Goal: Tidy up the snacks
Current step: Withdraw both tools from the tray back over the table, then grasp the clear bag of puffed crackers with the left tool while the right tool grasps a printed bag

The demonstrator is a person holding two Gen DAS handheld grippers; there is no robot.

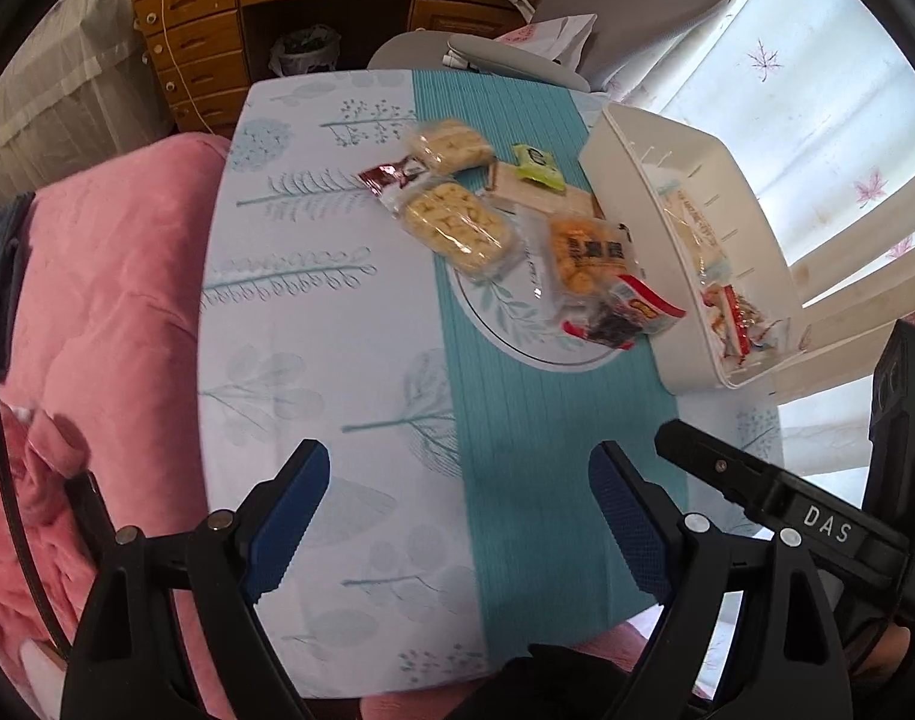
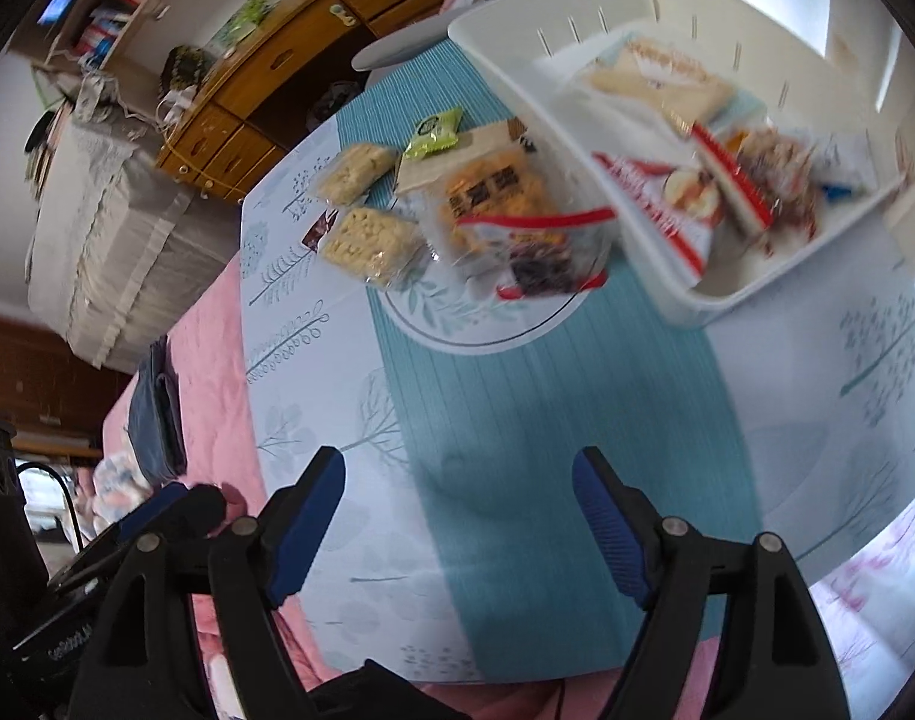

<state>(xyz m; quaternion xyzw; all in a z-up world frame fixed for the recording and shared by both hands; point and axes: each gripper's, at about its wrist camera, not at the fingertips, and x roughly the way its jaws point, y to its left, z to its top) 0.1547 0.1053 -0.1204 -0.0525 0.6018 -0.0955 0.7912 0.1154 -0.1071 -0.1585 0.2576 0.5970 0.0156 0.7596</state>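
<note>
Several snack packets [image 1: 487, 222] lie loose on the small table [image 1: 313, 360] beside the white bin [image 1: 631, 180], which holds a few. Left gripper [image 1: 457, 522] and right gripper [image 2: 457, 522] hover wide open, empty; next likely means reaching for a packet.

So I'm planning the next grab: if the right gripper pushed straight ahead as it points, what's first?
Probably the bare teal runner on the table; the right gripper is open and empty, the snacks lying farther ahead.
</note>
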